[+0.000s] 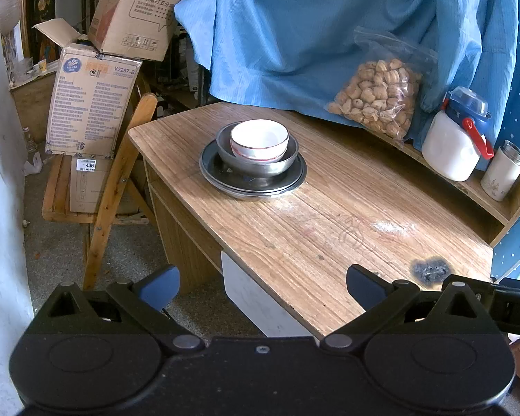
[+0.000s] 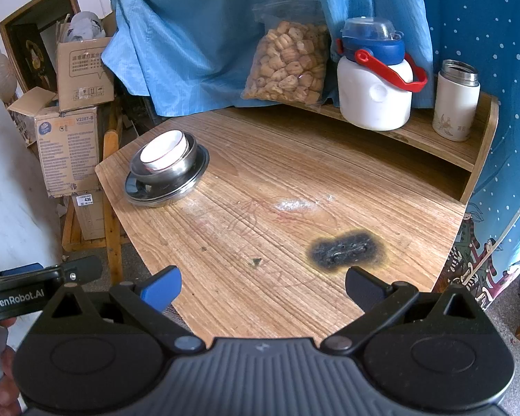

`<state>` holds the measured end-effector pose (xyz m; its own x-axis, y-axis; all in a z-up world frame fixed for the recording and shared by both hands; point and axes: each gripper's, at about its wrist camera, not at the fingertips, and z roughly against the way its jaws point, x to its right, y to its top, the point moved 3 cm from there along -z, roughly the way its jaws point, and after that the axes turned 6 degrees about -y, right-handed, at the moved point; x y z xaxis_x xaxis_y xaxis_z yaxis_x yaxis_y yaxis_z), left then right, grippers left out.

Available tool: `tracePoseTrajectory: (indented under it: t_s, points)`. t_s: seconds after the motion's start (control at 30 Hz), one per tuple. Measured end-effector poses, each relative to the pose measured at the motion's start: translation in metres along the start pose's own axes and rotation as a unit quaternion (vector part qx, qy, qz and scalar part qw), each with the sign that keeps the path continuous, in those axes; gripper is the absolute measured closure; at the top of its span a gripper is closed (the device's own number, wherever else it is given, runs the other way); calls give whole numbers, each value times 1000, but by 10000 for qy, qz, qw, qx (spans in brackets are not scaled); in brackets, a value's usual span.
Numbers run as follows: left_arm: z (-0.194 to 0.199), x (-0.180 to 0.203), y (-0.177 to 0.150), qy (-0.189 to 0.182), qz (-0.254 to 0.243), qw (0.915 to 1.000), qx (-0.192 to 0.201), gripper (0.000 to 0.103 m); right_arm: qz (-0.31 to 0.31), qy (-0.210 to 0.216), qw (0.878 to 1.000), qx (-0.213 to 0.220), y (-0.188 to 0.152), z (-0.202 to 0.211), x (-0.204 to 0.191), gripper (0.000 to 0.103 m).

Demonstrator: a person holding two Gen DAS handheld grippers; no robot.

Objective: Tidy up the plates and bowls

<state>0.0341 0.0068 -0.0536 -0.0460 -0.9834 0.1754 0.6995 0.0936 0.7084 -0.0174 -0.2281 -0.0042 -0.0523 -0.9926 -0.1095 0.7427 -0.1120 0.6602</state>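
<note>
Nested stack dead ahead of left gripper, up-left of right gripper; both splayed, empty; left looks nearer.

One white ceramic bowl with red rim line, nested in one grey steel bowl. Beneath them, stacked shallow steel plates: at least two rims visible, exact count unclear. One clear plastic bag of beige dried pieces. One white jug with blue lid and red handle. One white steel-topped flask. Two printed cardboard boxes stacked, one smaller labelled box beneath. One wooden folding chair. Two black two-finger grippers with blue pads: left, right.
</note>
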Motion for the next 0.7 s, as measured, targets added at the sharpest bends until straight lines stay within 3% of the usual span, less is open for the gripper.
tracePoseTrajectory:
  t_s: [0.2, 0.7]
  points:
    - [-2, 0, -1, 141, -53, 9999, -10, 1, -2, -7, 10000, 0, 0, 0, 0, 0]
    - [-5, -1, -2, -73, 3, 9999, -151, 1, -96, -91, 9999, -9, -4, 4, 2, 0]
